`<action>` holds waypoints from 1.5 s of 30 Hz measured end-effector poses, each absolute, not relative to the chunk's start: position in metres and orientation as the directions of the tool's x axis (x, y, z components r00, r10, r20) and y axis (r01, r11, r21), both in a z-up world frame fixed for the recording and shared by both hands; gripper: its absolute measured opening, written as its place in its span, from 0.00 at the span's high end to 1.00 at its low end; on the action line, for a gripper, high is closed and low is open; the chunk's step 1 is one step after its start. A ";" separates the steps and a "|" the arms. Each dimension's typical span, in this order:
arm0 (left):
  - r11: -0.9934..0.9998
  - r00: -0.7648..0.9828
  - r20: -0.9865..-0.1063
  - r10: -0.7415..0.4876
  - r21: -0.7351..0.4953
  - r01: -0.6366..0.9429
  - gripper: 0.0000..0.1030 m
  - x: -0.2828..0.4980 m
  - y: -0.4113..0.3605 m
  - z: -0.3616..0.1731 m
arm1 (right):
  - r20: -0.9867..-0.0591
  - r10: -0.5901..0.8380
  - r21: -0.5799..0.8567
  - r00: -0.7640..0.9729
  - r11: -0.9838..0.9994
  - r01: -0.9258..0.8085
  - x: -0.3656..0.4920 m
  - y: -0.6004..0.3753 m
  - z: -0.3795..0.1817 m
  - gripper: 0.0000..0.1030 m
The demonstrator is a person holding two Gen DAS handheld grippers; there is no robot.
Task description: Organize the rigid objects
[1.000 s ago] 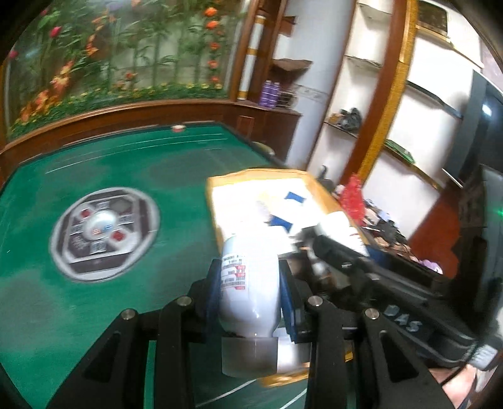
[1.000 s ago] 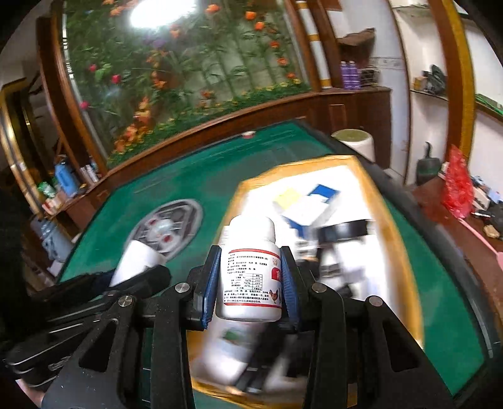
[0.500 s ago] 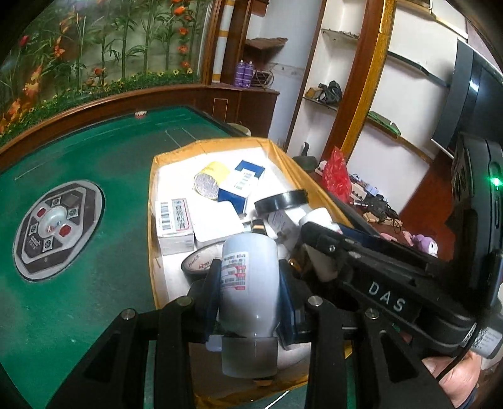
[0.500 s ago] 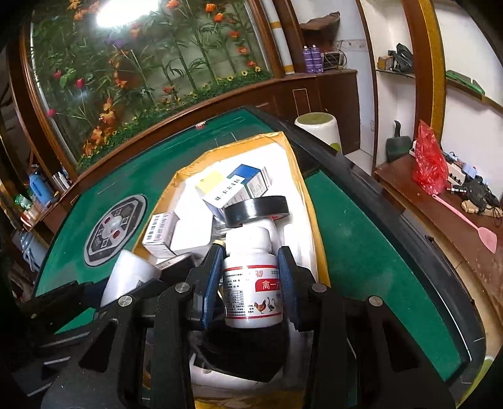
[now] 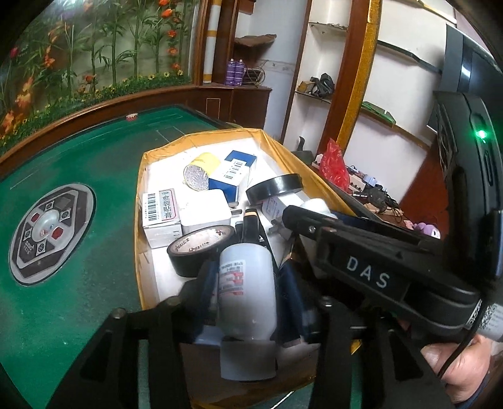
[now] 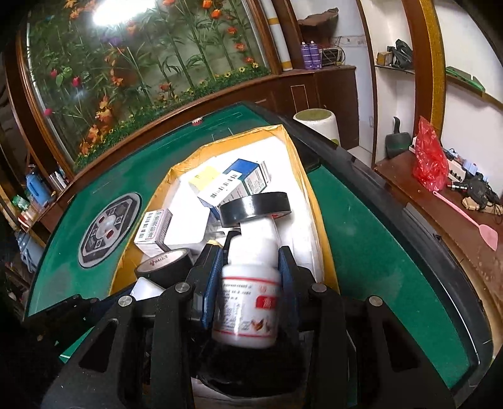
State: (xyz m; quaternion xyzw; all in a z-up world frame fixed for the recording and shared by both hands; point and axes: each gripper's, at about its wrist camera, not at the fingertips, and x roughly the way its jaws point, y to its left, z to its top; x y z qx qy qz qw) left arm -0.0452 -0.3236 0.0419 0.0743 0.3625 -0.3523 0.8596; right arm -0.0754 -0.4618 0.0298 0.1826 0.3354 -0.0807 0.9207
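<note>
My left gripper (image 5: 246,292) pinches a white bottle (image 5: 246,295). My right gripper (image 6: 250,280) pinches a chicken-label bottle (image 6: 248,302) over the yellow-rimmed box (image 6: 317,201). Only the right view shows a pink swatter (image 6: 471,220).

Tabletop (image 5: 78,151): green felt, dark raised rim, round control panel (image 5: 50,229) set in the middle.
Back wall: wide glass panel (image 6: 141,53) of bamboo and orange flowers, bright lamp glare (image 6: 110,12) up top.
Shelves (image 5: 361,103): white, wood-and-gold trim, clutter on them.
Cabinet (image 5: 248,100): dark wood, two purple cans (image 5: 235,72) on it.
Right side: low wooden bench (image 6: 440,195), red bag (image 6: 430,160), pink swatter (image 6: 471,220).
</note>
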 end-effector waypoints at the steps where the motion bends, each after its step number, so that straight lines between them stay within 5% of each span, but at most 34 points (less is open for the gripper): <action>1: 0.742 0.490 -0.676 -0.550 -0.127 0.658 0.42 -0.045 -0.324 0.041 | -0.648 -0.029 0.278 0.761 0.921 0.272 -0.075 -0.461 0.029 0.65; 13: 0.751 0.497 -0.682 -0.536 -0.117 0.650 0.36 -0.047 -0.320 0.039 | -0.649 -0.037 0.282 0.760 0.916 0.285 -0.080 -0.461 0.036 0.63; 19: 0.746 0.518 -0.672 -0.530 -0.079 0.661 0.29 -0.055 -0.321 0.041 | -0.634 -0.047 0.272 0.772 0.921 0.280 -0.085 -0.456 0.044 0.47; 45: 0.766 0.566 -0.618 -0.546 -0.094 0.636 0.23 -0.056 -0.297 0.053 | -0.612 -0.116 0.219 0.782 0.925 0.309 -0.101 -0.441 0.056 0.47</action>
